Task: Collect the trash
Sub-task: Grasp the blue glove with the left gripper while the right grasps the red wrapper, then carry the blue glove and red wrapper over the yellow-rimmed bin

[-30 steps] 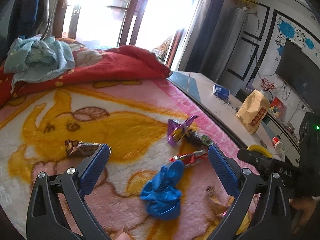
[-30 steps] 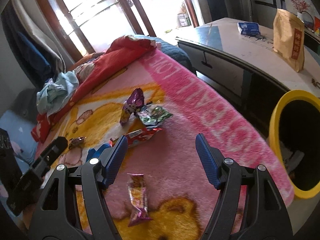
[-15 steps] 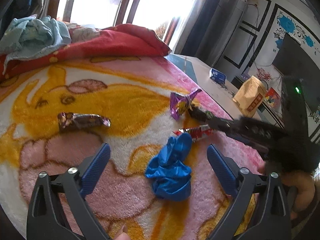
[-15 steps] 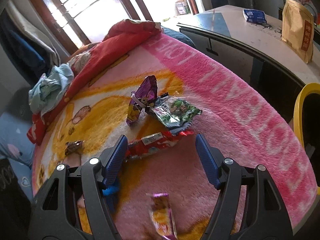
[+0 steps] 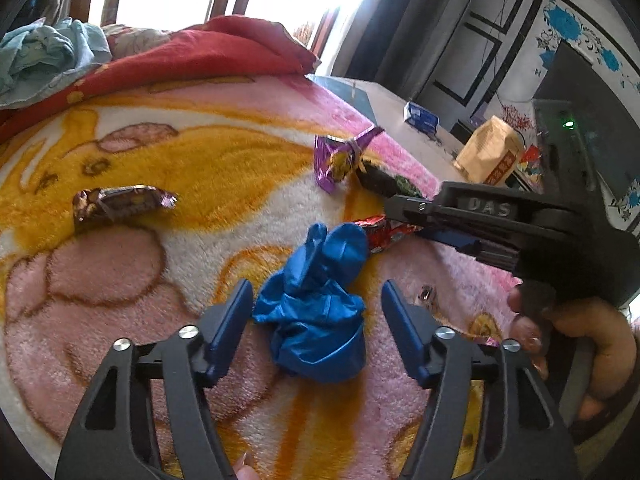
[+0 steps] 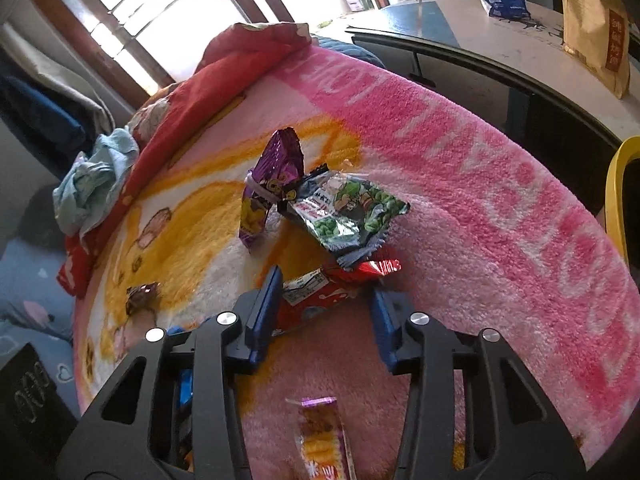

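While both grippers close in on litter strewn over a pink-and-yellow plush blanket (image 5: 120, 280), two pickups stand at the point of grasp.

Left gripper (image 5: 316, 300): lower centre of its own view; jaws have just been narrowing and stand half-wide either side of a crumpled blue plastic bag (image 5: 316, 312); the left pad looks to brush the bag, the right pad stands clear of it, so no grip yet.

Right gripper (image 6: 324, 304): lower centre of its view; jaws have just been closing, now fairly narrow, astride a red snack wrapper (image 6: 320, 296); the left pad is touching the wrapper, the right one is just apart.

Other trash: purple wrapper (image 6: 268, 184) and green-printed packet (image 6: 348, 208) at mid-frame of the right view; brown candy wrapper (image 5: 120, 204) at the left of the left view; pink-and-orange wrapper (image 6: 320, 436) at the bottom edge of the right view.

Bin: yellow rim (image 6: 616, 188) at the right edge of the right view.

Step in hand: grasping, both hands at once.

Next move: probably to finish closing until each piece is pinched, lift clear of the pile, then carry towards the yellow rim.
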{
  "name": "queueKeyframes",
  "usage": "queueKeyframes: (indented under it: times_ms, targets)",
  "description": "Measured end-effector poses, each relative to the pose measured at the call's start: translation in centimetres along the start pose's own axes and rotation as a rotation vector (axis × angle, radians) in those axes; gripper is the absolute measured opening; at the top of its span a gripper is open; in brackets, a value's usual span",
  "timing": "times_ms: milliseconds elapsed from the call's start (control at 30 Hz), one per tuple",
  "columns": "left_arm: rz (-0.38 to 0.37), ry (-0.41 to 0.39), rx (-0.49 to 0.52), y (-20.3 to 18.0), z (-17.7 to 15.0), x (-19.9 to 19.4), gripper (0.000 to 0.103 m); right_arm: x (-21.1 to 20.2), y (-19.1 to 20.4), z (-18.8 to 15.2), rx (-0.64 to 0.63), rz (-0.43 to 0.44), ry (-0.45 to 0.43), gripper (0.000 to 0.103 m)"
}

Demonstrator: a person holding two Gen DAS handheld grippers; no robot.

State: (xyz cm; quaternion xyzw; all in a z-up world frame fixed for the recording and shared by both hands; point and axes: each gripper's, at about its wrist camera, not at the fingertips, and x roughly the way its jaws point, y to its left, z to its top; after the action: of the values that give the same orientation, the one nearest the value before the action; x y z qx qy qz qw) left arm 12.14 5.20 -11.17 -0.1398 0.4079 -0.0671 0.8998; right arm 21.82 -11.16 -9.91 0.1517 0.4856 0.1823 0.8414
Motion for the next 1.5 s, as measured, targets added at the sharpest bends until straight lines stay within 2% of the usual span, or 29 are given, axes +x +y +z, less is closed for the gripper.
queueKeyframes:
  times_ms: [33,67,167,233,333,500,833,1200,1367,1400,1500]
  targets:
    - [0.001,0.005,0.002,-0.1,-0.1,0.1,0.058,-0.2,-0.1,-0.2,-0.005,0.000,0.000,0.019]
    - [0.002,0.009,0.006,-0.1,-0.1,0.2,0.057,-0.2,-0.2,-0.3,-0.012,-0.005,0.005,0.011]
    - [0.001,0.013,-0.001,0.2,-0.1,0.2,0.049,-0.5,-0.7,-0.7,-0.008,0.009,0.014,0.009]
    - [-0.001,0.014,-0.012,0.4,-0.2,0.2,0.042,-0.8,-1.0,-0.9,-0.011,0.010,0.015,0.000]
    - [-0.003,0.017,-0.017,0.6,-0.2,0.1,0.031,-1.2,-1.3,-1.2,-0.015,0.020,0.010,0.000]
    - [-0.009,0.011,-0.028,0.7,-0.1,-0.3,0.027,-2.2,-1.4,-1.3,-0.021,0.033,-0.011,0.000]
    - [-0.029,-0.030,-0.038,0.0,0.7,-1.9,0.027,-5.1,-1.9,-0.9,-0.044,0.044,-0.054,0.000]
    - [-0.076,-0.058,0.026,-3.5,2.2,-2.4,0.027,-8.3,-3.4,-0.2,-0.065,0.023,-0.121,0.000]
    - [-0.095,-0.062,0.051,-5.1,2.4,-2.3,0.027,-8.3,-5.2,0.0,-0.021,0.005,-0.118,0.000]
    - [-0.098,-0.063,0.056,-5.3,2.4,-2.3,0.027,-8.2,-5.8,0.1,0.008,0.007,-0.114,0.002]
    - [-0.108,-0.067,0.070,-5.9,2.5,-2.4,0.026,-7.5,-7.2,0.4,0.074,0.019,-0.106,0.031]
